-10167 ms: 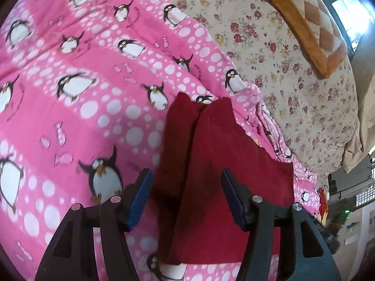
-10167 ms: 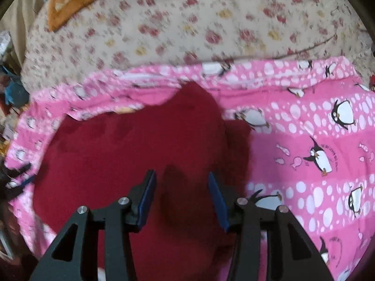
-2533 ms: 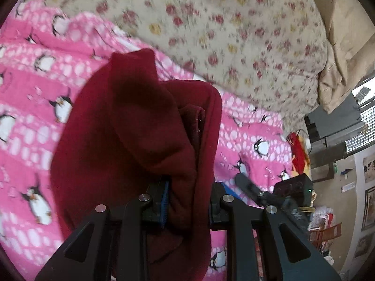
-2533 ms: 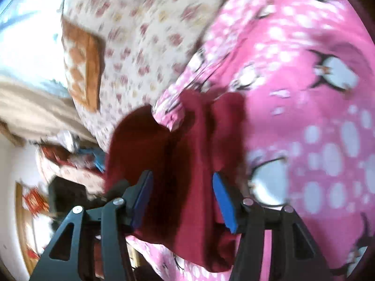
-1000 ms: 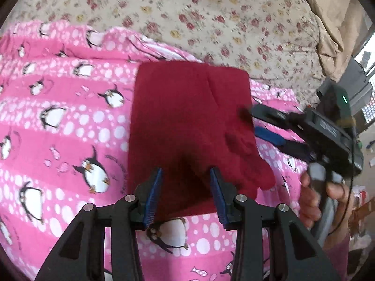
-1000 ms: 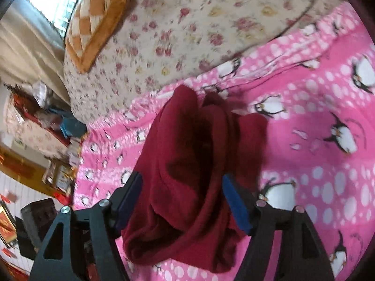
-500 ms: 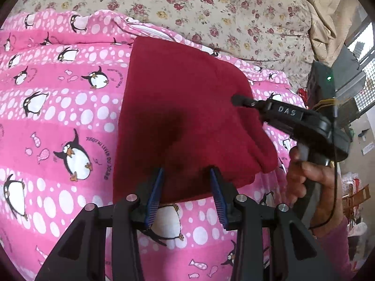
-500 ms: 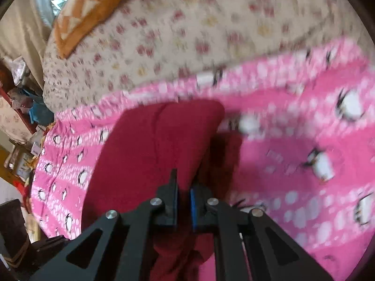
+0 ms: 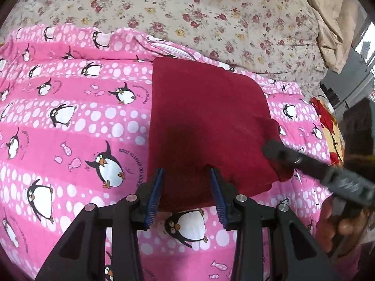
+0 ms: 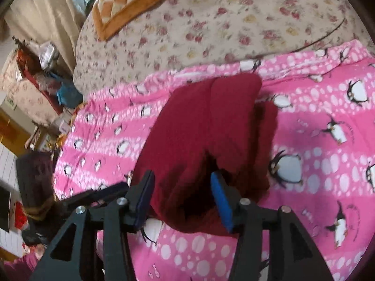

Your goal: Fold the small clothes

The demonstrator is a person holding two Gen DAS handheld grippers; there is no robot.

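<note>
A dark red garment (image 9: 206, 126) lies folded into a rough rectangle on the pink penguin blanket (image 9: 70, 126). My left gripper (image 9: 187, 194) is open, its blue pads either side of the garment's near edge, not clamped. The right gripper's dark finger (image 9: 304, 161) reaches in at the garment's right corner in the left wrist view. In the right wrist view the garment (image 10: 201, 135) looks bunched, with folds stacked. My right gripper (image 10: 180, 194) is open, jaws wide around the garment's near end.
A floral bedspread (image 9: 211, 11) lies behind the blanket. An orange checked cushion (image 10: 126, 0) sits at the far side of the bed. Cluttered furniture and boxes (image 10: 39, 75) stand beside the bed. A red and yellow item (image 9: 330, 126) lies past the blanket's right edge.
The right gripper was shut on the garment's fold half a second ago and now stands open. The left gripper stays open at the near edge, a little closer. The garment lies flatter.
</note>
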